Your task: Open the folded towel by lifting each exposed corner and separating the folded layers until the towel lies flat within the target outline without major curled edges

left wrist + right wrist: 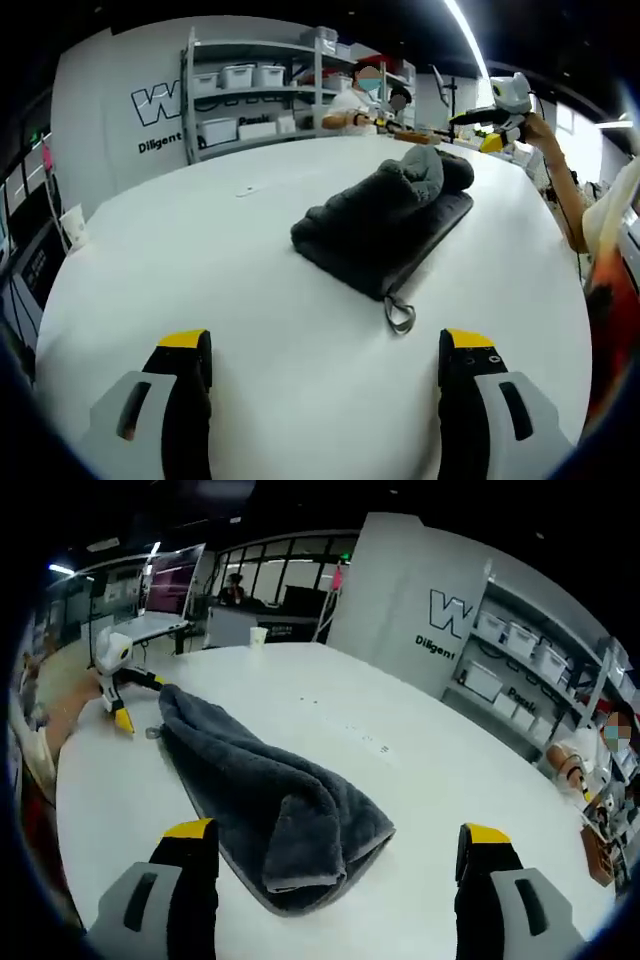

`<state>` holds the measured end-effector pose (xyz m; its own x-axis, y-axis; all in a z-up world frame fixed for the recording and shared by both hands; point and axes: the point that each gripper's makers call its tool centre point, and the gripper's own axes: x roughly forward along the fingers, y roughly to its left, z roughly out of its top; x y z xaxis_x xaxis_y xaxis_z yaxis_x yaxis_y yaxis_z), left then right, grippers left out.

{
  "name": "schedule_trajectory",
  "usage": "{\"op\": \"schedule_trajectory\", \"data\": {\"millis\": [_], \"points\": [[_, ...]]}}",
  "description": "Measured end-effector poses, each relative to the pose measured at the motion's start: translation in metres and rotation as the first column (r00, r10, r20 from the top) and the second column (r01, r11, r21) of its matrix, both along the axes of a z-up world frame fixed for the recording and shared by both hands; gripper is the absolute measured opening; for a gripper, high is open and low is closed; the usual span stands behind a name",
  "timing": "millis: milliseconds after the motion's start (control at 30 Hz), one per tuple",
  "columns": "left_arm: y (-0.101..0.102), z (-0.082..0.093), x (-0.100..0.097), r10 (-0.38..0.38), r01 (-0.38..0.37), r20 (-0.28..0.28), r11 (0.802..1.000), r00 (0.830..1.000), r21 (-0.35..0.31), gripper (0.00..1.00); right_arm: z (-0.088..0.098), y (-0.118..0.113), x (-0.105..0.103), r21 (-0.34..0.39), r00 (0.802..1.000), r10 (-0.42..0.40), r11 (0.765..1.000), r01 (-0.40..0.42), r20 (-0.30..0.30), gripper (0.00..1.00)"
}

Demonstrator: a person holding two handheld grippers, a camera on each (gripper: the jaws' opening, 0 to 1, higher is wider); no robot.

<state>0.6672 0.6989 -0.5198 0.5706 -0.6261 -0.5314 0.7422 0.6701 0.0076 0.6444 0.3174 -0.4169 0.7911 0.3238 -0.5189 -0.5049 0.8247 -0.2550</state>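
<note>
Above the table (200, 290), both claws hover open beside the towel (385, 225).

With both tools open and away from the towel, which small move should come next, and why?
Probably bring the right tool forward to the folded towel and grip the top layer's near corner. Both tools stand open and hold nothing, the left tool short of the towel too. The towel lies bunched and folded on the white table, so no layer is separated yet.
</note>
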Motion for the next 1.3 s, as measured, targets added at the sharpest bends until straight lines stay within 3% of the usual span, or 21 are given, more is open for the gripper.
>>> {"op": "schedule_trajectory", "data": {"millis": [167,367,567,700,1300], "points": [[-0.003,0.002,-0.001,-0.016,0.016,0.012,1.0,1.0,-0.001,0.92,-0.009,0.026,-0.004,0.0,0.997,0.07,0.998,-0.071,0.045,0.99],[-0.006,0.005,-0.002,-0.029,0.029,0.026,1.0,0.999,-0.004,0.92,-0.024,0.045,-0.003,0.035,0.991,0.125,0.991,-0.127,0.048,0.99],[-0.004,0.006,-0.001,-0.024,0.024,0.025,1.0,0.999,-0.005,0.92,-0.035,0.048,-0.008,0.023,0.988,0.148,0.989,-0.149,0.049,0.99],[-0.005,0.007,-0.001,-0.028,0.028,0.028,1.0,0.999,-0.013,0.92,-0.046,0.049,-0.01,0.028,0.986,0.167,0.985,-0.168,0.016,0.99],[0.002,0.027,0.005,0.014,-0.012,0.086,0.999,0.996,-0.031,0.91,-0.04,0.049,-0.016,0.04,0.983,0.182,0.982,-0.183,0.034,0.99]]}}
